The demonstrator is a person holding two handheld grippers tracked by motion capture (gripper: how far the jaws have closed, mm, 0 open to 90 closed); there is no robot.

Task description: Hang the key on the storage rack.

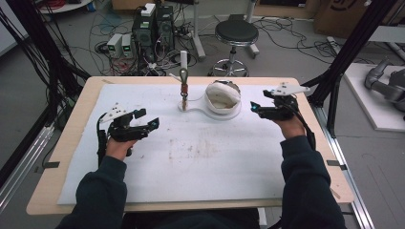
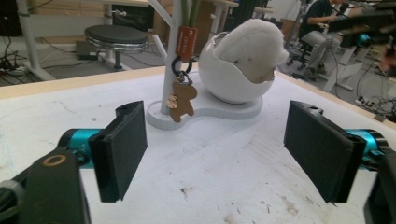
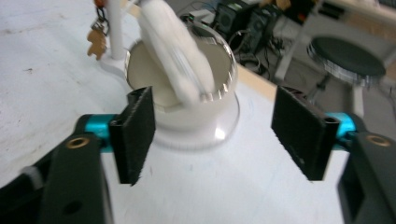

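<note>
Hovering wide open and empty: left tool (image 1: 145,120), right tool (image 1: 258,109); risking toppling the white stand (image 1: 210,112), swinging keychain (image 1: 184,90) loose.

The person wears dark, navy-looking long sleeves (image 1: 102,191) that reach to the wrists. The left gripper (image 1: 145,120) and the right gripper (image 1: 255,109) are black, each topped by a pale grey three-cornered plate (image 1: 286,89) and trailing a black cable (image 1: 101,143). Their jaws are flat black rectangular pads on turquoise metal collars (image 2: 79,139), with brass-ringed screw holes (image 3: 77,142) in the black arms.
</note>
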